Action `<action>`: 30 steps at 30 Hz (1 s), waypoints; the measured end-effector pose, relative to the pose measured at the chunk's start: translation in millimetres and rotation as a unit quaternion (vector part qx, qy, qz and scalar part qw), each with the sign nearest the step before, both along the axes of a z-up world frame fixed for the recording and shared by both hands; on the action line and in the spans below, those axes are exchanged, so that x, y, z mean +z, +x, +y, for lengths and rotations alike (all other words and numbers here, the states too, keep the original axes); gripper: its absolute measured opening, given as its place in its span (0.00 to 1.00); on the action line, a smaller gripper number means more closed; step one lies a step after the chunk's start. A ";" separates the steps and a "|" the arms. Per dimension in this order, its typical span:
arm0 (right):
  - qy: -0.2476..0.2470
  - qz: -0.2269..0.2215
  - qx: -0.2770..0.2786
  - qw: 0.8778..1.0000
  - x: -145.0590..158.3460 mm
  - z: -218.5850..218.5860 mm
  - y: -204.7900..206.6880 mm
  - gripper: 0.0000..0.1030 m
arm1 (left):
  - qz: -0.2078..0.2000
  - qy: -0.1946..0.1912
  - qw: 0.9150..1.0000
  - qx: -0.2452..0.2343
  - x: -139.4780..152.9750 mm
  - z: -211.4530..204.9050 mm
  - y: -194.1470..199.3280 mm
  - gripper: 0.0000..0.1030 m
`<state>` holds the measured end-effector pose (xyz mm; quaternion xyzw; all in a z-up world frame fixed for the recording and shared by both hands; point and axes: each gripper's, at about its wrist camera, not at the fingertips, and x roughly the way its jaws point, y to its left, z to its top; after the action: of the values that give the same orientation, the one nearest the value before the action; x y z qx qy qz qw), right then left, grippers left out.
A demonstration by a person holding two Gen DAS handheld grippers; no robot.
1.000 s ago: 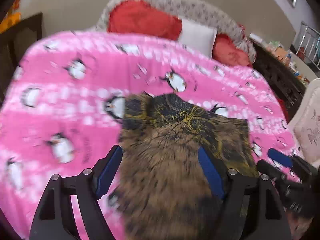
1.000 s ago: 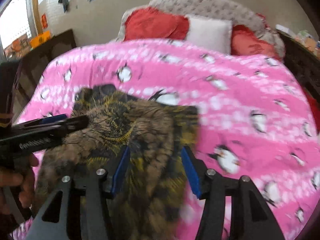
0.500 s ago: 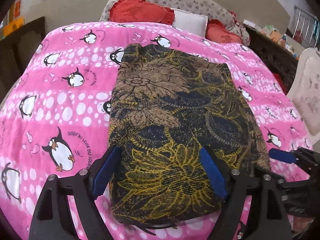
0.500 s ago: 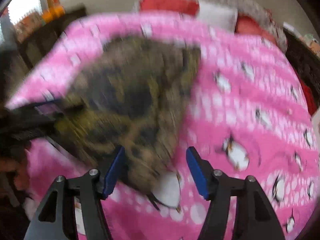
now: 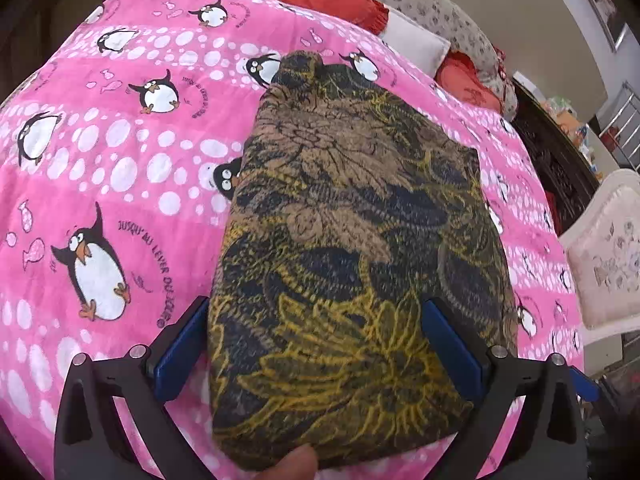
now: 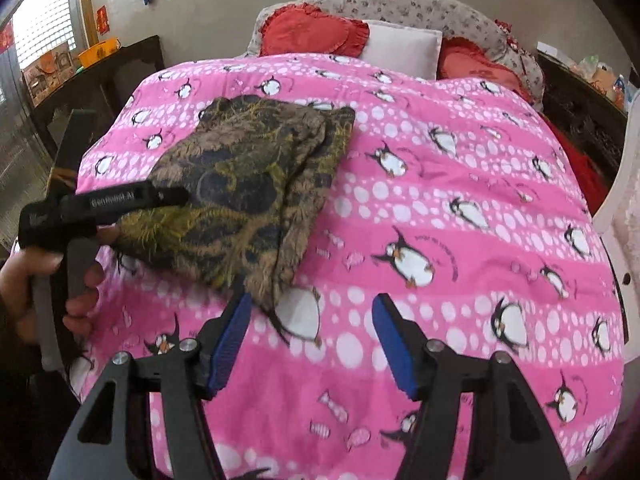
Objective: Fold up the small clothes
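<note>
Folded garment laid out on the penguin bedspread

The brown-and-gold garment (image 5: 344, 264) lies folded on the pink bedspread (image 5: 120, 168), apparently just set down: the left hand-held gripper (image 5: 316, 356), jaws just opened wide, straddles it unpressed; the right hand-held gripper (image 6: 312, 344) gapes empty beside its corner. Bedspread lettering reads "JUSQU'AU LEVER DU SOLEIL".

We see the folded garment (image 6: 248, 184) lying on the blanket (image 6: 440, 208), with the pillows (image 6: 396, 46) behind it.
</note>
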<state>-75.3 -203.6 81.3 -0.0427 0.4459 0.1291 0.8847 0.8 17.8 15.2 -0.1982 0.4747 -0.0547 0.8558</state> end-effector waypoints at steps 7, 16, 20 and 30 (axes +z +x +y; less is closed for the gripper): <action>0.002 0.004 -0.003 1.000 -2.0 -1.2 -5.7 0.65 | -0.008 0.076 0.997 0.032 36.4 -5.9 -25.6 0.74; 0.003 -0.001 -0.002 1.000 2.3 -0.4 -12.1 0.65 | -0.059 0.149 0.986 0.047 77.9 -17.0 -49.1 0.76; 0.005 -0.006 -0.001 1.000 7.3 -0.5 -16.2 0.65 | -0.054 0.156 0.985 0.043 84.1 -19.5 -56.2 0.82; 0.028 -0.010 -0.019 0.999 32.8 -7.6 -20.4 0.65 | -0.065 0.159 0.985 0.008 104.9 -52.5 -77.3 0.84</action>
<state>-95.7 -211.2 114.1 -0.0105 0.4338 0.1240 0.8924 -76.5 -34.7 120.1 -0.0593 0.4191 0.0150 0.9059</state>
